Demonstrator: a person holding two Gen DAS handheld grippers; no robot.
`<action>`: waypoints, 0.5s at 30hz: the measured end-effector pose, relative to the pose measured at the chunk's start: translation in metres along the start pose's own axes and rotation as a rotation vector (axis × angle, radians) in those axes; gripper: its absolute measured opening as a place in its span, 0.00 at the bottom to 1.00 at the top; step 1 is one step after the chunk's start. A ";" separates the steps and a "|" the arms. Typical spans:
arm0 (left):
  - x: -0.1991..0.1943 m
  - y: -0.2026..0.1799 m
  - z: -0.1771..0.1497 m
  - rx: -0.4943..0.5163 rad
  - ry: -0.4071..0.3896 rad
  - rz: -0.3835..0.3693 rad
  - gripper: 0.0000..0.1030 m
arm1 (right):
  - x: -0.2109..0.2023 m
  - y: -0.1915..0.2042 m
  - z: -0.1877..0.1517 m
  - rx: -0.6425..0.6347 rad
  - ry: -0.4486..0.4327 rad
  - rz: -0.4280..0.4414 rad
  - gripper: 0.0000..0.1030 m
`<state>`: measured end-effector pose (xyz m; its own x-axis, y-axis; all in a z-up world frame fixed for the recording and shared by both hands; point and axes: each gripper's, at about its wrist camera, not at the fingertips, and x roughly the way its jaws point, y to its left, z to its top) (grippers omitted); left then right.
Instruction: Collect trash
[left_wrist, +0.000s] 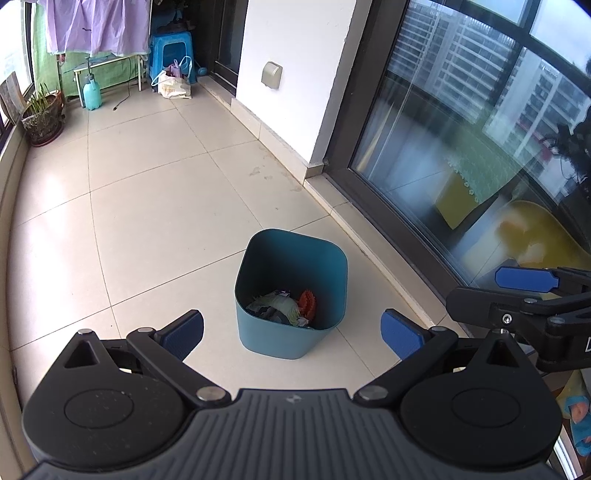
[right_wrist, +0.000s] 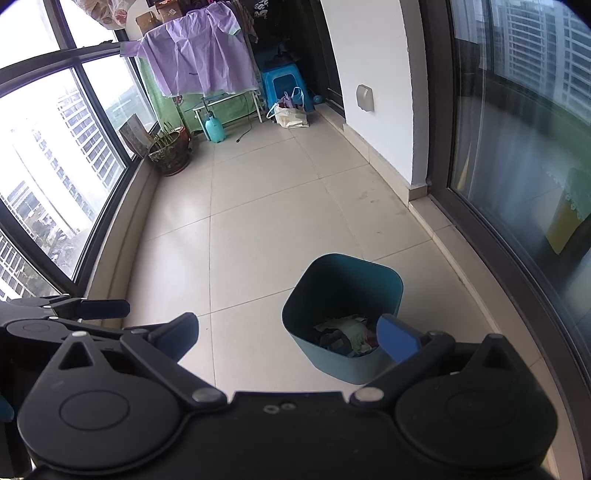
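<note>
1. Fingers of the left gripper (left_wrist: 291, 334) stood wide apart and held nothing; the right gripper (right_wrist: 288, 334) likewise had its fingers spread and empty.
2. Ahead of the left fingers, centred in the gap between them, stood the teal bin (left_wrist: 291, 295), upright on the floor (left_wrist: 155, 221), its opening facing up.
3. Seen from the right wrist, the bin lay ahead and toward the right-hand finger, whose blue pad (right_wrist: 397, 338) overlapped its near rim in the view; whether they touched could not be told.
4. Inside the bin lay the trash (left_wrist: 284, 306): crumpled pale and green wrappers with an orange piece beside them.
5. No loose trash showed on the tiles near either pair of fingers, so collection appeared largely done; the left gripper seemed better aligned with the bin for any further move.
6. Setting: a tiled balcony, with a sliding glass door (left_wrist: 461, 147) to the right of the fingers, windows (right_wrist: 55, 166) to the left, and, well beyond the fingers, a potted plant (right_wrist: 170, 153), a blue stool (right_wrist: 282, 86) and hanging purple laundry (right_wrist: 199, 62).
</note>
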<state>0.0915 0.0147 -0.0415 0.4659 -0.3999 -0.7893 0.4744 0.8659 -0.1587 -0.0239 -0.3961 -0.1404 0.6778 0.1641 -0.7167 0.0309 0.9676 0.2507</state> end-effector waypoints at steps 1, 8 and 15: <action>0.000 0.000 0.000 0.000 -0.002 0.000 1.00 | 0.000 0.000 0.000 -0.001 -0.001 0.000 1.00; -0.001 0.000 -0.002 -0.004 -0.006 0.009 1.00 | -0.001 0.000 0.001 0.001 -0.004 0.003 1.00; -0.002 -0.003 0.000 -0.003 -0.007 0.021 1.00 | -0.001 -0.003 0.001 0.008 -0.003 -0.001 1.00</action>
<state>0.0890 0.0129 -0.0401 0.4813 -0.3836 -0.7881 0.4621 0.8751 -0.1437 -0.0242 -0.3994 -0.1395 0.6802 0.1627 -0.7148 0.0374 0.9661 0.2554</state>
